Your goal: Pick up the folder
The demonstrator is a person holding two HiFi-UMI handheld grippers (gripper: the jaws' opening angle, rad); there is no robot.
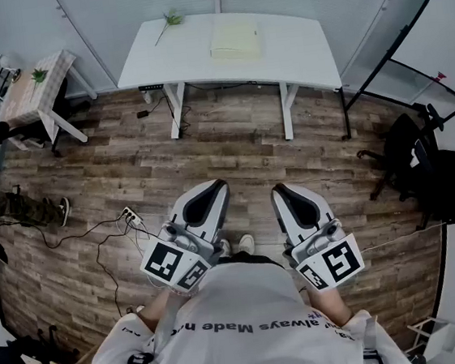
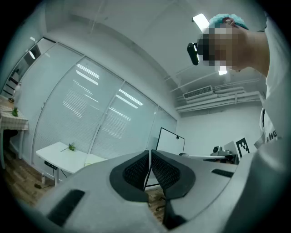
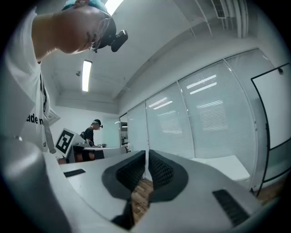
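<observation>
Folder (image 1: 234, 38) lies mid-surface (image 1: 303, 58), straight ahead and well apart from left gripper (image 1: 212, 189) and right gripper (image 1: 287, 191); both fingers are pressed together, empty, neither clearly nearer the surface.

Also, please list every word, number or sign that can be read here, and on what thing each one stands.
"always Made": on the person's white shirt, head view; letters beside it are cut off.
Shirt print in both gripper views: fragments only, unreadable.
Cubes on left gripper and right gripper: square black-and-white markers, no letters.
Folder: no print visible.
</observation>
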